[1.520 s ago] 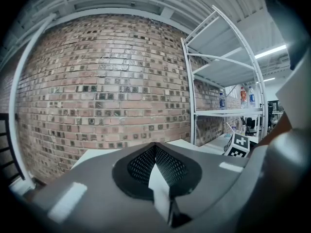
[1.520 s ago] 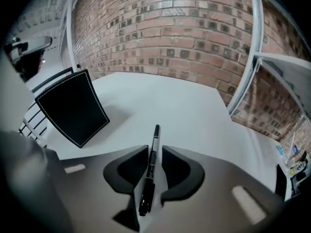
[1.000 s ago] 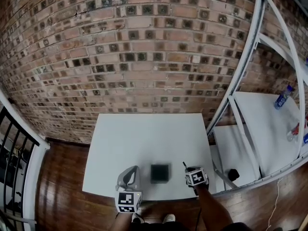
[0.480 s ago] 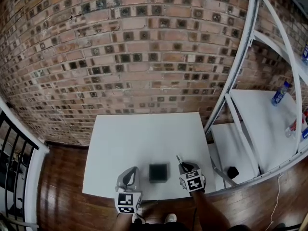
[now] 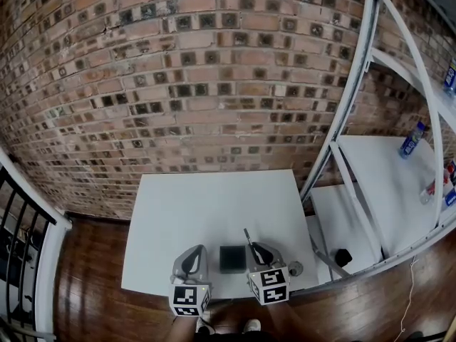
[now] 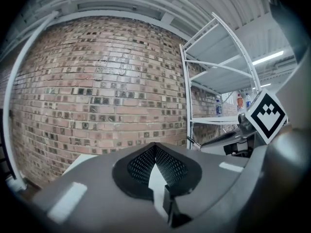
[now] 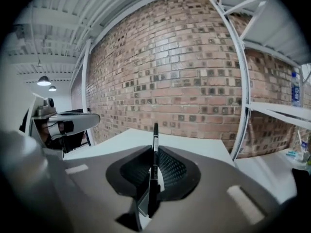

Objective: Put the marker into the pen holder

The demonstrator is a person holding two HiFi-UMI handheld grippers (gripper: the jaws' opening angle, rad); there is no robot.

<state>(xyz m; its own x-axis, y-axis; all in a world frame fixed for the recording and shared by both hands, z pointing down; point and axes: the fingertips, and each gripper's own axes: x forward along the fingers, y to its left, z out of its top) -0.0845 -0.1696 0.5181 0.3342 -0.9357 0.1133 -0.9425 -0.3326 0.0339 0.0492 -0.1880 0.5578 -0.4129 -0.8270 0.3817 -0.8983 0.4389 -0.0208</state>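
On the white table, near its front edge, stands the dark square pen holder. My right gripper is just to the right of it, shut on a thin black marker whose end sticks out past the jaws. In the right gripper view the marker stands upright between the pads. My left gripper rests to the left of the holder; in its own view the left gripper has its tips together and holds nothing.
A small grey round thing lies on the table right of my right gripper. A white metal rack with bottles stands at the right. A brick wall is behind, a black railing at the left.
My right gripper has carried the marker leftward and nearer, from the table's right part to beside the pen holder. The small round thing has come into view. The left gripper has stayed put.
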